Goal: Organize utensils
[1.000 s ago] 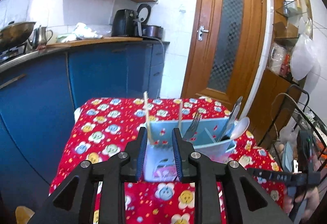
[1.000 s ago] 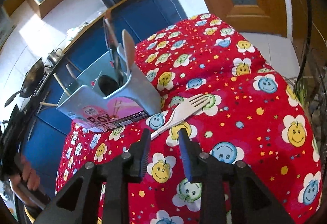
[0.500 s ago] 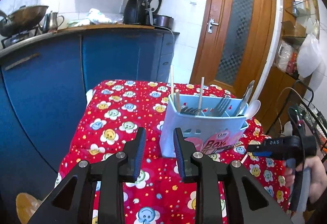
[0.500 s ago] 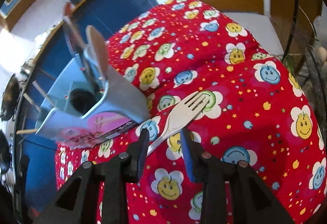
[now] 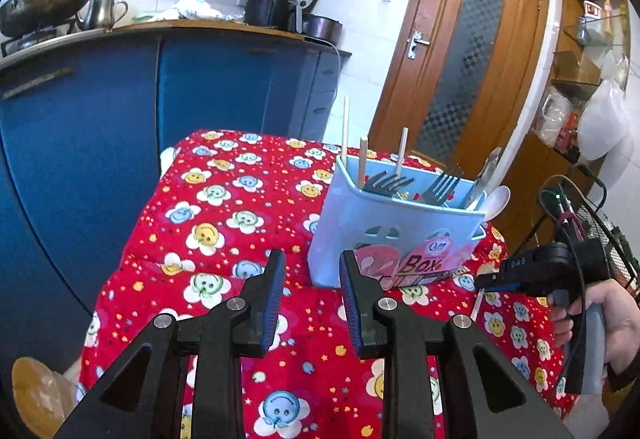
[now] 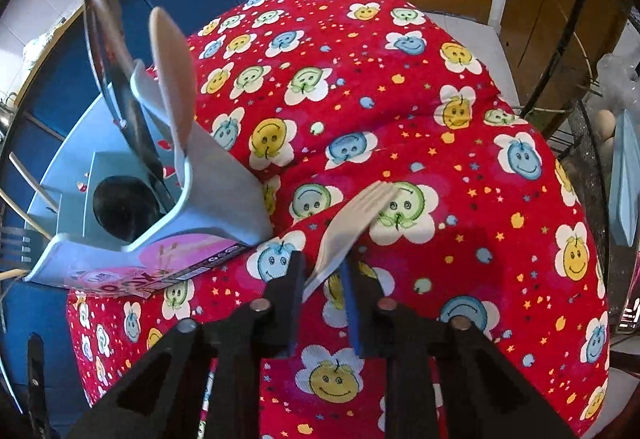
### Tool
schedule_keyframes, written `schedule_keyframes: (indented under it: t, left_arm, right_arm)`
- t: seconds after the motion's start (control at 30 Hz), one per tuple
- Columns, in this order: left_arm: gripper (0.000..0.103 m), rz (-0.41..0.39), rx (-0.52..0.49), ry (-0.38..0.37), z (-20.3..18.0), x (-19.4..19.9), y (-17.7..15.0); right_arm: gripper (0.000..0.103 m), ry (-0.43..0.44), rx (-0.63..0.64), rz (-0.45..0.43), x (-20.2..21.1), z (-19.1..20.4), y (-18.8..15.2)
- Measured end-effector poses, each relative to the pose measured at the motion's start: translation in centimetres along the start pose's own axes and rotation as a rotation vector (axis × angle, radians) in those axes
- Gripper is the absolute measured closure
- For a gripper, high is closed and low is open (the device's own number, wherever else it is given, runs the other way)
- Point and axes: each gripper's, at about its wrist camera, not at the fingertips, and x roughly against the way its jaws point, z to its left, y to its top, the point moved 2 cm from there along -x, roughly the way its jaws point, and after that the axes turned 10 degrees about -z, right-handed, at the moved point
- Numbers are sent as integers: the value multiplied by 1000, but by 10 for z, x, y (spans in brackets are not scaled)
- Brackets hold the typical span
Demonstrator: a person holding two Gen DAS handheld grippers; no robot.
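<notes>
The table [image 5: 224, 223], covered in a red cloth printed with smiling flowers, takes up most of both views. On it stands the light blue utensil box [image 5: 394, 239], a plastic caddy with a pink "Box" label on its front wall and dividers inside. Seen from the left wrist view, the end of the box nearest the blue cabinets [image 5: 120, 111] holds thin wooden chopsticks [image 5: 345, 127] standing upright. The middle compartments hold metal forks [image 5: 442, 185] with tines up. The end of the box nearest the door holds a metal knife [image 5: 486, 171] and a white spoon [image 5: 498, 199] leaning outward over the rim. In the right wrist view a dark round object sits at the bottom of one compartment; what it is cannot be told.

Just beside the box, on the cloth near its labelled wall, lies the wooden fork [image 6: 352, 223], flat, tines pointing away from the right gripper [image 6: 324, 279]. That gripper's jaws are apart and straddle the fork's handle; whether a pad touches it cannot be told.

The left gripper [image 5: 310, 279] hangs above the cloth in front of the box, jaws apart and holding nothing.
</notes>
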Motion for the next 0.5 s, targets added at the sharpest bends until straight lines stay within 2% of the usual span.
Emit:
schedule_keyframes:
  t: [0.13, 0.23, 0.43, 0.5]
  left_arm:
    - [75, 8, 0, -7, -3, 2, -3]
    - [75, 11, 2, -11, -4, 2, -4]
    - [75, 28, 0, -8, -7, -2, -8]
    - [75, 34, 2, -6, -8, -3, -9]
  right_arm:
    - [94, 50, -45, -8, 3, -10, 0]
    - [96, 120, -94, -21, 8, -19, -4]
    - [96, 257, -87, -163, 46, -27, -20]
    - [96, 296, -26, -261, 69, -22, -25]
